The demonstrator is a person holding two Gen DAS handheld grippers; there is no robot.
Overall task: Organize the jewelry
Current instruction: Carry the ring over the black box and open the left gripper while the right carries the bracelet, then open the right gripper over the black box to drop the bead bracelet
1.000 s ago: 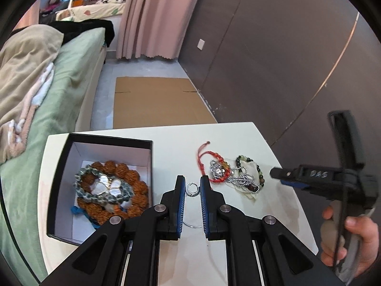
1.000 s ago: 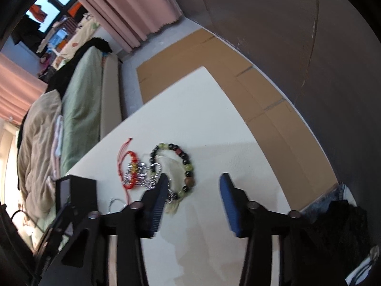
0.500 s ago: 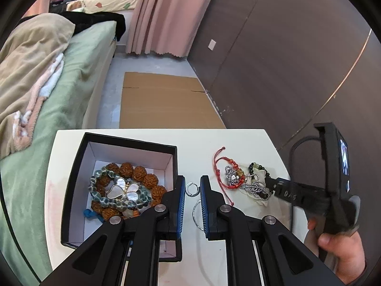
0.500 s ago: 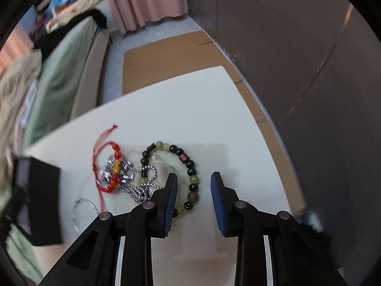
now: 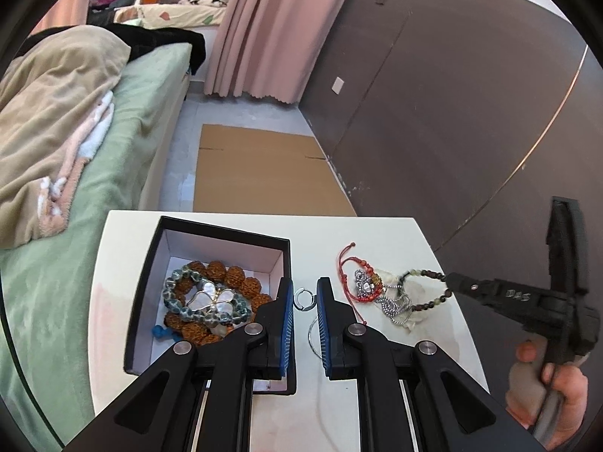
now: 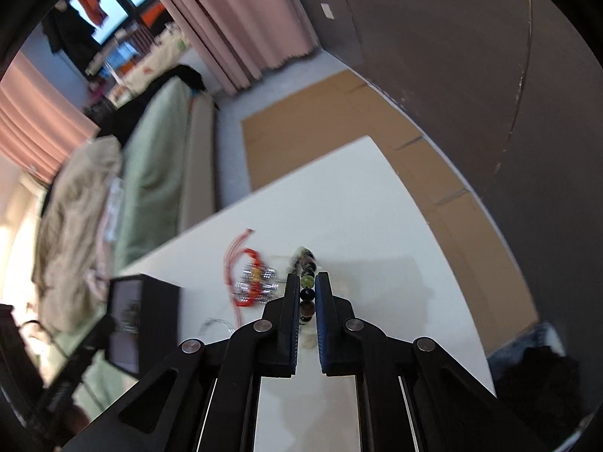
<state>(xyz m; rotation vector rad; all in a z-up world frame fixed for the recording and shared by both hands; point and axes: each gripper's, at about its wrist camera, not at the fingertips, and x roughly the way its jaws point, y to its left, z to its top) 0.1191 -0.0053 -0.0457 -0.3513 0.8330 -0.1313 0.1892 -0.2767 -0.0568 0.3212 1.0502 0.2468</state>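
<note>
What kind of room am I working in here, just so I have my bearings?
Most likely a bedroom: a bed with a green sheet and a rumpled beige blanket stands beside the small white table, and pink floor-length curtains hang further back.

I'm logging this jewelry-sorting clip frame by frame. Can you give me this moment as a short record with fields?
left tongs: shut on small silver ring, held beside the box
right tongs: shut on beaded bracelet
black box: open, holds brown bead bracelet, grey-green bead bracelet
table: red cord bracelet, silver chain lie tangled by the beaded bracelet
thin wire hoop: on table under left tongs
</note>
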